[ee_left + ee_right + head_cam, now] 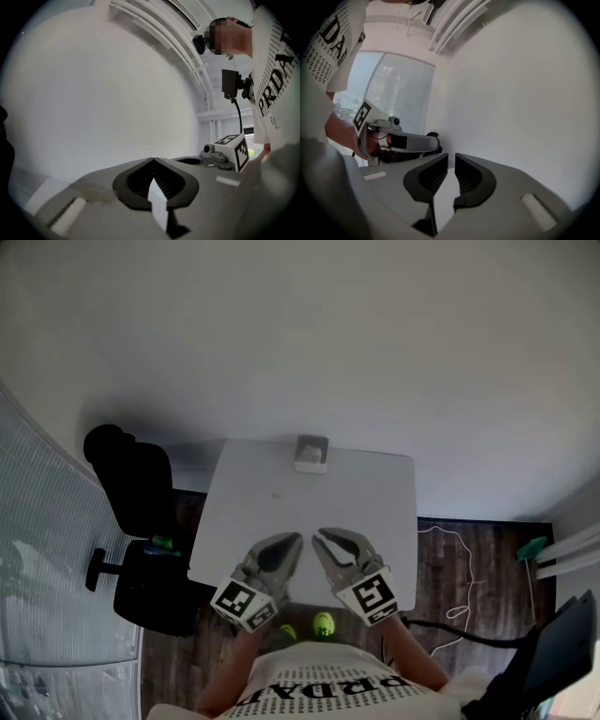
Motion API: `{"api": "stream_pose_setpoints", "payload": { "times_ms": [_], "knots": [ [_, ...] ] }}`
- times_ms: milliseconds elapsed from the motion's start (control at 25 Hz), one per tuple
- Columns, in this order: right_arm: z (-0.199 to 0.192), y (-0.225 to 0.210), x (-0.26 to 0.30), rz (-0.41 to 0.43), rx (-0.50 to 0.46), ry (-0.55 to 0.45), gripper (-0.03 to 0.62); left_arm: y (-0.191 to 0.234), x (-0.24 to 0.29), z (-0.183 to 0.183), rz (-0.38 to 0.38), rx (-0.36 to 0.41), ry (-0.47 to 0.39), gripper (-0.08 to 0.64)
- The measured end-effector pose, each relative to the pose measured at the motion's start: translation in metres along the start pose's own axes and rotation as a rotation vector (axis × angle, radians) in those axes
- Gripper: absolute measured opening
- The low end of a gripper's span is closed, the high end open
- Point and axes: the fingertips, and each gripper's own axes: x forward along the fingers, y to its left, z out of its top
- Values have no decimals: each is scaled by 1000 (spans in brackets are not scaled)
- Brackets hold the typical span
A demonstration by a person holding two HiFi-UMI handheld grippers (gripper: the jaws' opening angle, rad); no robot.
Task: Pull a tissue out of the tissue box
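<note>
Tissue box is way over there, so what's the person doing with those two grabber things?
A person holds a gripper in each hand over the near edge of the white table. The tissue box sits at the far edge, untouched. The left gripper is shut, the right gripper slightly open, both empty.

The tissue box [311, 454] at the bench's [272, 507] far edge is too small to tell whether a tissue sticks out. The left gripper [294, 541] and right gripper [320, 537] cover the bench's near edge.
</note>
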Motion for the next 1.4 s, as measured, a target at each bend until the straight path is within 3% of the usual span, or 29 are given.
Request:
{"api": "stream_pose_setpoints", "payload": {
  "times_ms": [520,840,1120,1400],
  "knots": [
    [-7,-16,19,43,7,-2,40,17,11,-5,38,-2,4,-8],
    [-2,-43,56,-6,0,27,41,59,40,3,-20,6,0,-8],
    [5,-65,101,-41,3,49,40,99,62,16,-63,80,31,-8],
    [-4,-80,140,-89,42,87,40,139,74,11,-115,50,54,-8]
  ]
}}
